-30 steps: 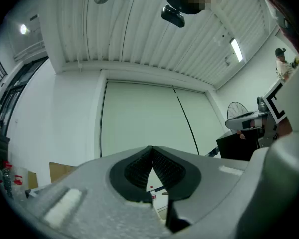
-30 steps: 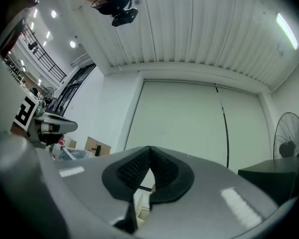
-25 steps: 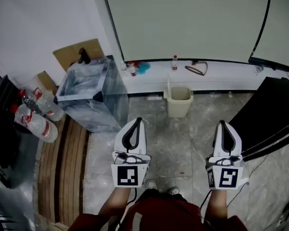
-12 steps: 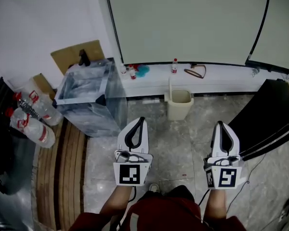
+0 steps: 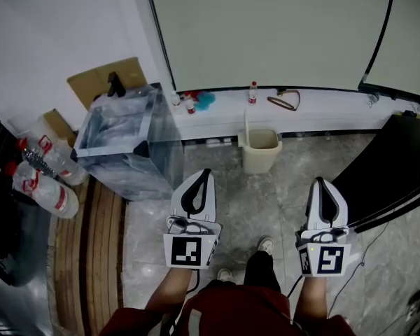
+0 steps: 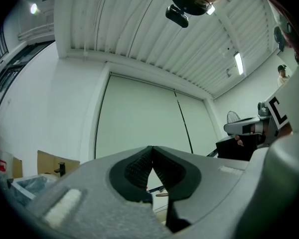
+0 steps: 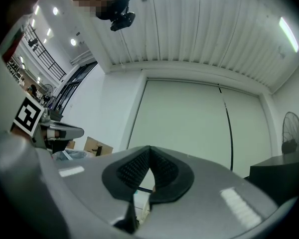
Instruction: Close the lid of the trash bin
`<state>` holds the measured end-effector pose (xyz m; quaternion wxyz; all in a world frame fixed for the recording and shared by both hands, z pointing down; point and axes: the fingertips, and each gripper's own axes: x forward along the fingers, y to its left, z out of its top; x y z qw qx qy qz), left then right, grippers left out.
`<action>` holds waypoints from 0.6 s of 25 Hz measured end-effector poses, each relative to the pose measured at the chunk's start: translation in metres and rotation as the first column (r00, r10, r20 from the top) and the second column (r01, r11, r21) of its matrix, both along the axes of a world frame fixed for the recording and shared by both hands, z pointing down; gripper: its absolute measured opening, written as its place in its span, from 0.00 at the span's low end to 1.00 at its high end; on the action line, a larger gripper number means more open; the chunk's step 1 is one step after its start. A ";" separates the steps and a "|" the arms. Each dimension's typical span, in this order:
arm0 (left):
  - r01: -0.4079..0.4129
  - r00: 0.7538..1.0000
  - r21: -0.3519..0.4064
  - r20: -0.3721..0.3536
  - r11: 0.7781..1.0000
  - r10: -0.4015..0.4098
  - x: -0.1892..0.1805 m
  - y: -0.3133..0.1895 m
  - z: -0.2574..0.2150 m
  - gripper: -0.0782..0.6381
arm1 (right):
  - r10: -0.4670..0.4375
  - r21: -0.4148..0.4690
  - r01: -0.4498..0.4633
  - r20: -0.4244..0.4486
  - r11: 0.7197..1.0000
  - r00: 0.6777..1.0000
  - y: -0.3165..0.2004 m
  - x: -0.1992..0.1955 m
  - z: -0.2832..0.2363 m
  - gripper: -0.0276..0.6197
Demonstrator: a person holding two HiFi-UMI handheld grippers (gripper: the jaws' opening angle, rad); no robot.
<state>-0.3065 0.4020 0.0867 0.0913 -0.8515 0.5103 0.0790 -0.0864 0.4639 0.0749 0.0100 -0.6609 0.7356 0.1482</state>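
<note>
Over by the far wall, the trash bin [image 5: 260,149] is sitting with its lid [image 5: 246,126] up, nothing touching it.
It's standing on the floor against the white ledge (lid hinged on its left edge, I think). Both the left gripper [image 5: 204,174] and right gripper [image 5: 320,181] are hovering well short of it, jaws pinched together on nothing. I'm reading this as the approach; the next move is calling for closing in and tipping the lid down. Only the head view is showing the bin properly; the gripper views are mostly showing wall, ceiling and closed jaws.

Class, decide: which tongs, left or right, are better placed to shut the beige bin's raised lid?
Left, probably. The lid stands at the left edge of the beige bin, nearer the left tongs; the right tongs sit across the opening.
</note>
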 end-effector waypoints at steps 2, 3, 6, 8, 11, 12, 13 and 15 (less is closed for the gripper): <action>0.004 1.000 -0.009 -0.002 1.000 -0.004 0.009 -0.013 0.004 0.12 | 0.000 -0.005 0.000 0.007 1.000 1.000 -0.012 0.011 0.005 0.04; 0.004 1.000 -0.012 -0.004 1.000 -0.004 0.016 -0.020 0.006 0.12 | -0.001 -0.008 0.001 0.012 1.000 1.000 -0.018 0.018 0.007 0.04; 0.000 1.000 -0.013 0.014 1.000 0.001 0.040 -0.042 0.009 0.12 | -0.002 -0.016 0.002 0.016 1.000 1.000 -0.042 0.041 0.012 0.04; -0.003 1.000 -0.017 0.023 1.000 0.004 0.058 -0.058 0.011 0.12 | 0.001 -0.018 -0.001 0.016 1.000 1.000 -0.061 0.058 0.012 0.04; -0.002 1.000 -0.023 0.028 1.000 0.003 0.082 -0.084 0.013 0.12 | 0.010 -0.023 -0.009 0.019 1.000 1.000 -0.088 0.085 0.013 0.04; 0.001 1.000 -0.026 0.030 1.000 0.000 0.089 -0.093 0.014 0.12 | 0.012 -0.027 -0.012 0.022 1.000 1.000 -0.096 0.094 0.014 0.04; 0.004 1.000 -0.030 0.031 1.000 -0.003 0.097 -0.102 0.015 0.12 | 0.014 -0.031 -0.013 0.026 0.999 1.000 -0.104 0.104 0.016 0.04; 0.006 0.999 -0.043 0.032 0.999 -0.005 0.113 -0.118 0.018 0.12 | 0.016 -0.039 -0.014 0.035 0.999 0.999 -0.119 0.122 0.020 0.04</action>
